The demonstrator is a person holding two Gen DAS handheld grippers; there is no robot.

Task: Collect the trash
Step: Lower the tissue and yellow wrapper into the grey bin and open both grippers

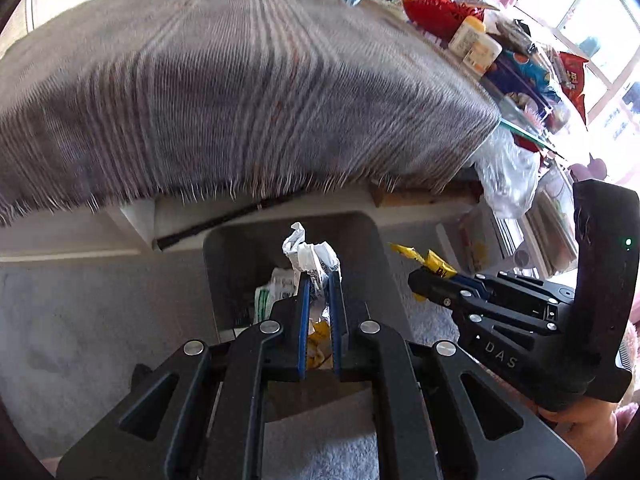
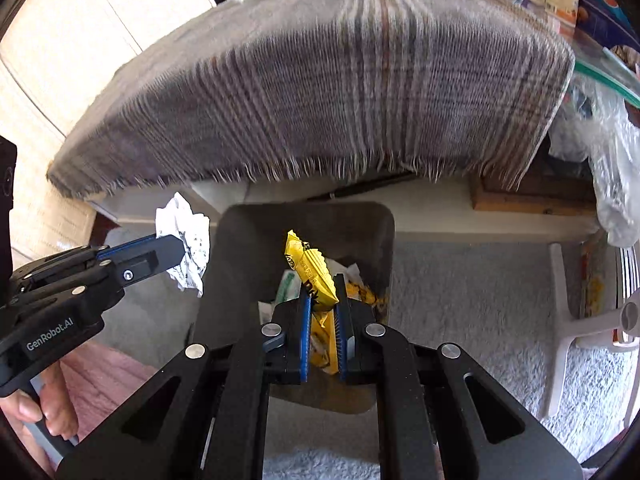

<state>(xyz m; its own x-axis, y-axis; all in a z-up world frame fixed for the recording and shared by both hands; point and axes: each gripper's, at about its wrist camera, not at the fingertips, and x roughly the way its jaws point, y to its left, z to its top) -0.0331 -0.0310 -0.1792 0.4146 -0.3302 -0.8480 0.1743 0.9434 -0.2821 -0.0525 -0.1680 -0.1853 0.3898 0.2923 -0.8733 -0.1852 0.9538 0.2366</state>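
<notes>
My left gripper (image 1: 319, 280) is shut on a crumpled white paper (image 1: 310, 254) and holds it above the open grey trash bin (image 1: 224, 280). The paper also shows in the right wrist view (image 2: 186, 240), at the left gripper's tip (image 2: 176, 250), just left of the bin (image 2: 240, 248). My right gripper (image 2: 323, 284) is shut on a yellow snack wrapper (image 2: 310, 270) over the bin's mouth. In the left wrist view the right gripper (image 1: 424, 280) and the wrapper (image 1: 430, 262) sit at the bin's right edge. White and yellow trash lies inside the bin.
A grey striped fringed cloth (image 1: 240, 92) covers the table behind the bin. Packets, jars and a red bag (image 1: 436, 8) crowd its far right side. A clear plastic bag (image 1: 508, 176) hangs at the table's right corner. Grey carpet (image 2: 480, 288) surrounds the bin; a white chair base (image 2: 580, 340) stands right.
</notes>
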